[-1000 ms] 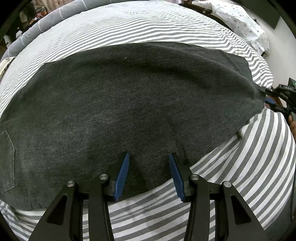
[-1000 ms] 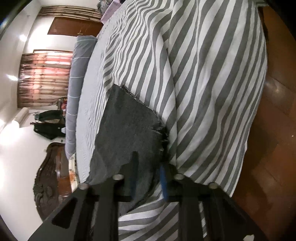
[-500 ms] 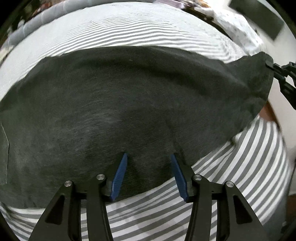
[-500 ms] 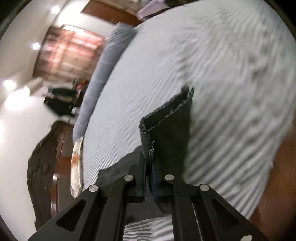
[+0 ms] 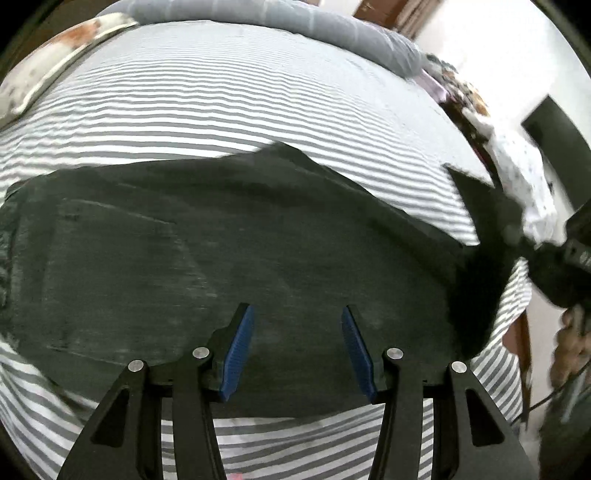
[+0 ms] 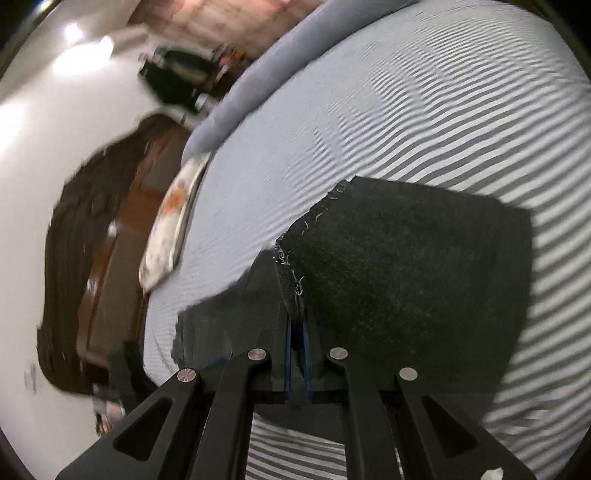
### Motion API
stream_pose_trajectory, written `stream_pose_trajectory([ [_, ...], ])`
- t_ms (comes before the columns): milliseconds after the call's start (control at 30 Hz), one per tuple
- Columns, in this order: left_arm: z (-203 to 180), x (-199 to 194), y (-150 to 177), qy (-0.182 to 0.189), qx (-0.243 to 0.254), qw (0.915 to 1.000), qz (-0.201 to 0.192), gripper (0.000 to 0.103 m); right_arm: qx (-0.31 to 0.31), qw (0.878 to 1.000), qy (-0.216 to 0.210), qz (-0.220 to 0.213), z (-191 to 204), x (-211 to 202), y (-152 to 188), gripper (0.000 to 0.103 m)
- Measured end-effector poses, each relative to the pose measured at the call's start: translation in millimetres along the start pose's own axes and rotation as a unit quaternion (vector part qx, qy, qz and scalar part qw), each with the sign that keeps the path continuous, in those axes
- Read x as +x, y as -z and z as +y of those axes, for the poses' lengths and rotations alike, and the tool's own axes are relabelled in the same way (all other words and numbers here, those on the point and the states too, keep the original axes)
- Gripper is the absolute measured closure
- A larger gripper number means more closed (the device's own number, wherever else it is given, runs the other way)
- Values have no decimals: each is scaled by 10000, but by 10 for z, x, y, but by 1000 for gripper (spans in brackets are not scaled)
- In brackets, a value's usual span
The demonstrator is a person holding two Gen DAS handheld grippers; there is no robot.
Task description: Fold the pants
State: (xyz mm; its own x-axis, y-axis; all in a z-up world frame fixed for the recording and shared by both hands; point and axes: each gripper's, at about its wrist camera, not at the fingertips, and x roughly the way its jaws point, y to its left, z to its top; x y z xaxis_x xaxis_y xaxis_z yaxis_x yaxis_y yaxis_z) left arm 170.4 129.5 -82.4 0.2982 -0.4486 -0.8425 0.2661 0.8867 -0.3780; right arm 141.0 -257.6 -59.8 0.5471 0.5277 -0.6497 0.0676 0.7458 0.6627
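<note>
Dark grey pants (image 5: 221, 258) lie across a grey-and-white striped bed (image 5: 221, 99). A back pocket shows at the left. My left gripper (image 5: 297, 325) is open, its blue pads over the near edge of the pants, holding nothing. My right gripper (image 6: 295, 325) is shut on the frayed hem of the pant leg (image 6: 406, 266), lifted off the bed. In the left wrist view the right gripper (image 5: 517, 240) shows at the far right, holding the raised leg end (image 5: 480, 206).
A grey bolster (image 5: 295, 26) and a patterned pillow (image 5: 55, 48) lie at the bed's far side. A dark wooden headboard (image 6: 85, 258) stands beyond. A white dotted cloth (image 5: 517, 162) lies at the right. The person's hand (image 5: 569, 339) shows at the right edge.
My right gripper has lifted the pant leg hem higher and carried it over the bed toward the waist end. My left gripper has shifted toward the pocket end and stays open.
</note>
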Motion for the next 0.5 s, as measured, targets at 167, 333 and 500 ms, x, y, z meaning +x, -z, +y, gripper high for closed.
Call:
stream_pose_trajectory([
  [167,291,-50,40,273,-250,9993,76,52,-395,9965,30,731,341,740,315,96],
  [333,277,39,74,554,-376,9975,217,52,-626,9894,126,1301,419,1196,642,96],
  [500,230,139,58,757,-328,9959,365,52,-1089,9804,556,1548,456,1444,870,93],
])
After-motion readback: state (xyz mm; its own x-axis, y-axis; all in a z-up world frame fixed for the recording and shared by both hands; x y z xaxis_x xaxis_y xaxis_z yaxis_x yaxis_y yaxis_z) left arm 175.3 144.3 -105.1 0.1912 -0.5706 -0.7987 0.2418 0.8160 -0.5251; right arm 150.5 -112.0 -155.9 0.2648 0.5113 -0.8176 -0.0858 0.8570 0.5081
